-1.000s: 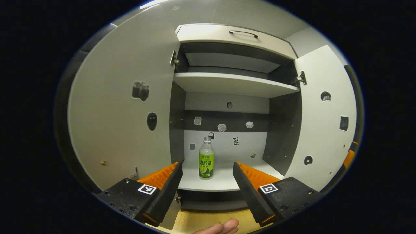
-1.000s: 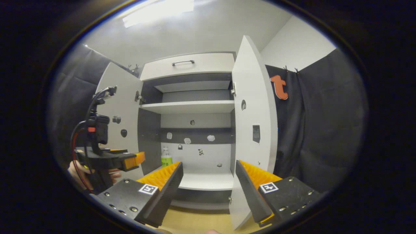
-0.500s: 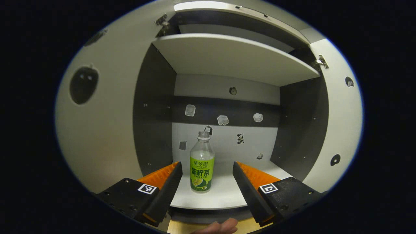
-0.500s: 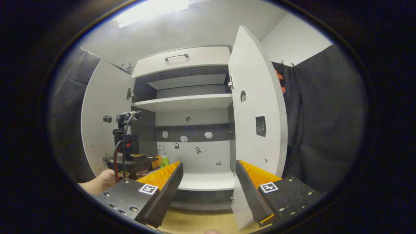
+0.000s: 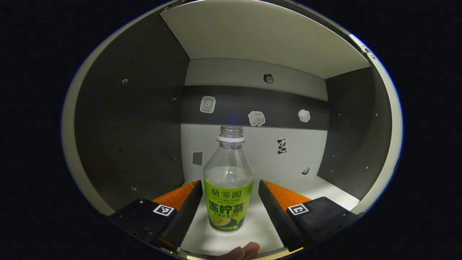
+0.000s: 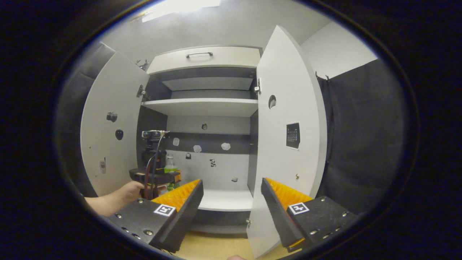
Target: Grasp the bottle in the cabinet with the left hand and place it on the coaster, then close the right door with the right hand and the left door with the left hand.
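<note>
left gripper: fingers spread, bottle between them, neither finger pressing it
bottle: upright, uncapped, on the cabinet's lower shelf
right gripper: spread, holding nothing, outside the cabinet
right door: open
left door: open

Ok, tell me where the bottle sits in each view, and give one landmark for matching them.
Left gripper view: bottle at lower centre, upright between the open left gripper fingers.
Right gripper view: bottle at left, small, behind the left gripper.
Shared landmark: round sticker on the cabinet's back wall.
</note>
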The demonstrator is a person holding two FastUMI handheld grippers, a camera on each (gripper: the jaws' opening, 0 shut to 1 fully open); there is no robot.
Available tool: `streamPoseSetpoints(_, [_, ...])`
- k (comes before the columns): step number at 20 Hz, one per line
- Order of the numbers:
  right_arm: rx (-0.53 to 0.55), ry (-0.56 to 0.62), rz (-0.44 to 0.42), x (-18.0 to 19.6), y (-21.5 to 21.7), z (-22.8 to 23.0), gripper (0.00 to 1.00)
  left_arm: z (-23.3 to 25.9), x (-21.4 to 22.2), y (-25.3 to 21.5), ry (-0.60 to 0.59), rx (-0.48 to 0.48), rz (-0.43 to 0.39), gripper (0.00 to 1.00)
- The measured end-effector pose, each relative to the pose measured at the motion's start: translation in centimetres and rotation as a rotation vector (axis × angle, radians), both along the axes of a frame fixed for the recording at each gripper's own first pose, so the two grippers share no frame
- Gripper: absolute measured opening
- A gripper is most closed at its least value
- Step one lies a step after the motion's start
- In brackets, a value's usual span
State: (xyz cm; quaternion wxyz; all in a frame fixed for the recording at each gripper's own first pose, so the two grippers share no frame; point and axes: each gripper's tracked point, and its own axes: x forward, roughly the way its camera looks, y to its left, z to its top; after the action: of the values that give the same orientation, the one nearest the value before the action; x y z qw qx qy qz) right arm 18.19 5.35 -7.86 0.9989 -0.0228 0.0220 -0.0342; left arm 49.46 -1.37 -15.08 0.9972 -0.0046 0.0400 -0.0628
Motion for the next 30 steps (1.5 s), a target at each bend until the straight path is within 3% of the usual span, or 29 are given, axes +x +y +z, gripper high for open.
streamPoseSetpoints(2, [0.001, 0.001, -0.004, -0.2, -0.2, -0.2, 0.98, 0.0, 0.7, -0.3, -0.015, 0.002, -0.018, 0.97])
streamPoseSetpoints(3, [0.0, 0.001, -0.011, -0.4, -0.3, -0.2, 0.98, 0.0, 0.5, -0.3, -0.01, 0.006, -0.019, 0.82])
streamPoseSetpoints(4, [0.002, 0.004, -0.016, -0.7, -0.5, -0.4, 0.98, 0.1, -0.1, -0.6, -0.002, 0.003, -0.027, 0.81])
streamPoseSetpoints(8, [0.032, 0.01, -0.015, -2.1, -0.5, -0.3, 0.96, 2.2, -3.2, -2.2, -0.011, -0.063, -0.082, 0.81])
streamPoseSetpoints(18, [0.068, 0.025, 0.053, -9.0, 0.8, -0.2, 0.98, 6.8, -14.9, -1.9, -0.06, -0.052, -0.115, 0.81])
streamPoseSetpoints(23, [0.107, 0.039, 0.088, -13.0, 0.5, 0.0, 0.98, 7.3, -21.6, -1.3, -0.06, -0.019, -0.084, 0.8])
streamPoseSetpoints(30, [0.125, 0.043, 0.139, -18.7, 0.1, -0.3, 0.98, 6.6, -31.0, 1.3, -0.068, -0.058, 0.02, 0.8])
